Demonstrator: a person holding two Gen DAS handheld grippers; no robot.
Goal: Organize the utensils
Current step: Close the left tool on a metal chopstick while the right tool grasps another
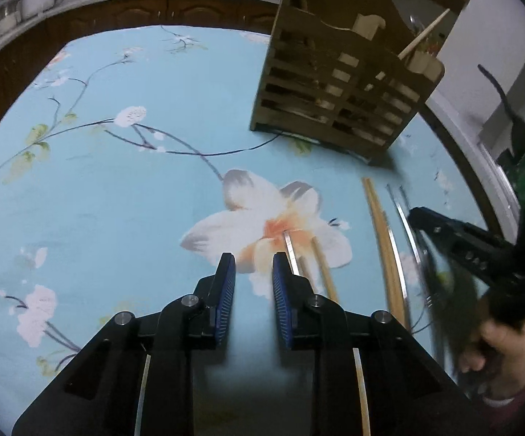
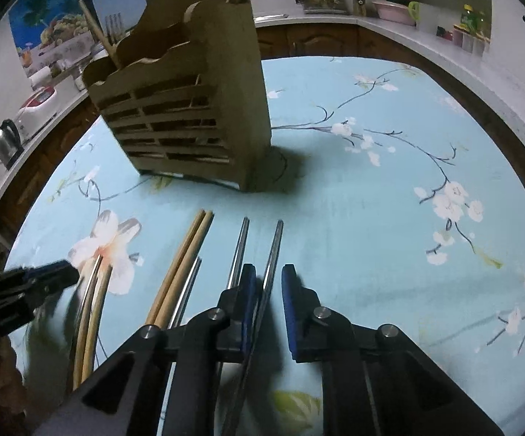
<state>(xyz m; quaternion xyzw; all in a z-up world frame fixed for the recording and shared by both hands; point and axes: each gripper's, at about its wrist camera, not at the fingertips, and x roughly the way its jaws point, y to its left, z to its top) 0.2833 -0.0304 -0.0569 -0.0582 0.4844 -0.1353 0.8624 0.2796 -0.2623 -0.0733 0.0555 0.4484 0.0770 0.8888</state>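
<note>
Currently:
Workspace: blue floral tablecloth (image 2: pixel 353 218), wooden utensil holder (image 2: pixel 189 116) upright at far side, a few sticks already slotted in its top.
Loose utensils: wooden chopstick pair (image 2: pixel 186 261) and metal chopsticks (image 2: pixel 238 250) lying roughly parallel in front of holder, well apart from it.
Right gripper (image 2: pixel 269 305): jaws narrowed, not fully closed; one metal chopstick (image 2: pixel 275 254) passes between the blue pads (image 2: pixel 291 301), close against the left pad; contact on both sides cannot be confirmed.
Left gripper (image 1: pixel 254 279): jaws narrowed with a clear gap, nothing between pads; nearest metal stick (image 1: pixel 289 250) and wooden stick (image 1: pixel 322 269) lie just beside the right finger, outside the gap.
Risk, right side: thin, smooth metal rod likely to pivot or slide out if clamped off-centre or only by one pad edge.
Risk, left side: closing in present position likely to catch cloth only, or nudge neighbouring sticks out of line.
Risk, shared: both tools near each other over a crowded row; collision or scattering possible.
Risk, insertion: long stick held at one end may swing and strike holder rim.
</note>
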